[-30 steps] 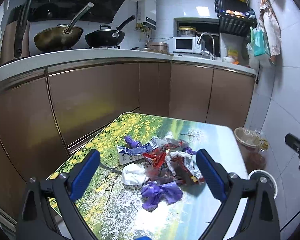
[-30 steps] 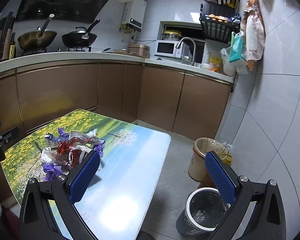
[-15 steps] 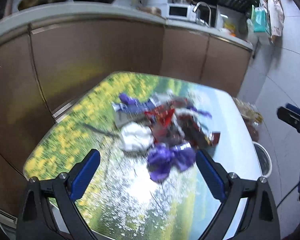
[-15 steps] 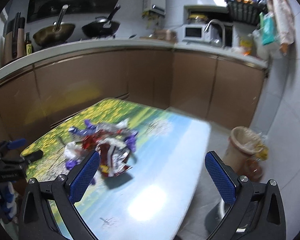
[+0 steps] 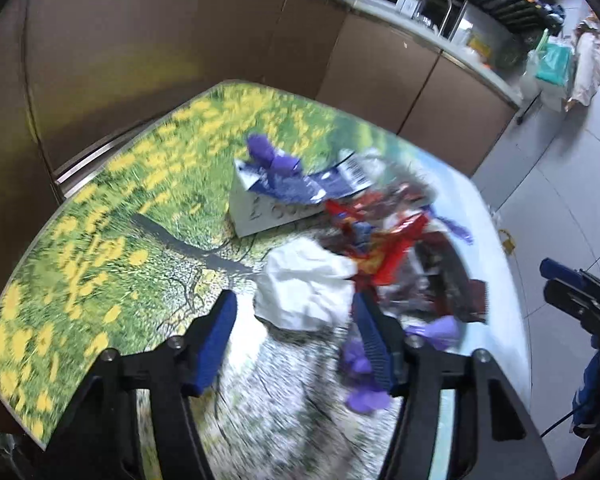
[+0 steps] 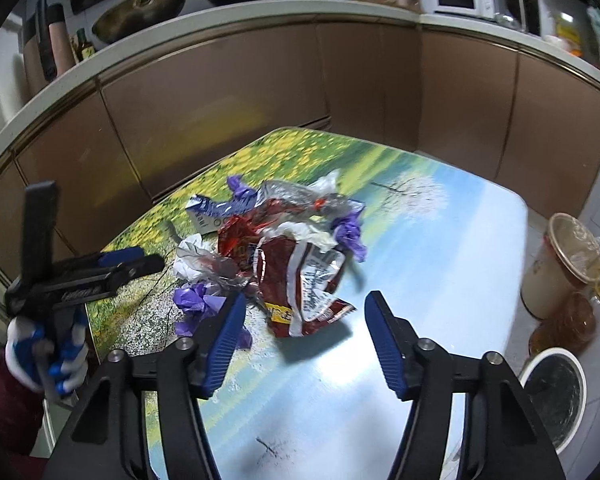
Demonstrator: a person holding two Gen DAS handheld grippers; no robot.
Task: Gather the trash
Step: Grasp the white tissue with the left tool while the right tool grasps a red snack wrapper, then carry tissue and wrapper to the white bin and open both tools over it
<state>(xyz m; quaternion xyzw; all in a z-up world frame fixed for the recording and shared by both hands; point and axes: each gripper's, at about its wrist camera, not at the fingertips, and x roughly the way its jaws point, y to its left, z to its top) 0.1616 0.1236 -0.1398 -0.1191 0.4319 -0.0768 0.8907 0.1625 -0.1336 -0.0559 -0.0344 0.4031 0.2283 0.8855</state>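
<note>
Trash pile [image 6: 276, 248] of wrappers, purple scraps and tissue lay heaped mid-frame on the landscape-print table [image 6: 440, 264], bunched rather than scattered, likely so both tools could work it from opposite sides. Left gripper [image 5: 296, 320], low centre of its view, had jaws closing around the white crumpled tissue [image 5: 304, 288], which sat between the pads without clear contact. Right gripper [image 6: 304, 328], lower centre of its view, was likewise closing just short of the red snack bag [image 6: 300, 280], nothing gripped, with the lined bin [image 6: 552, 396] waiting at lower right.
</note>
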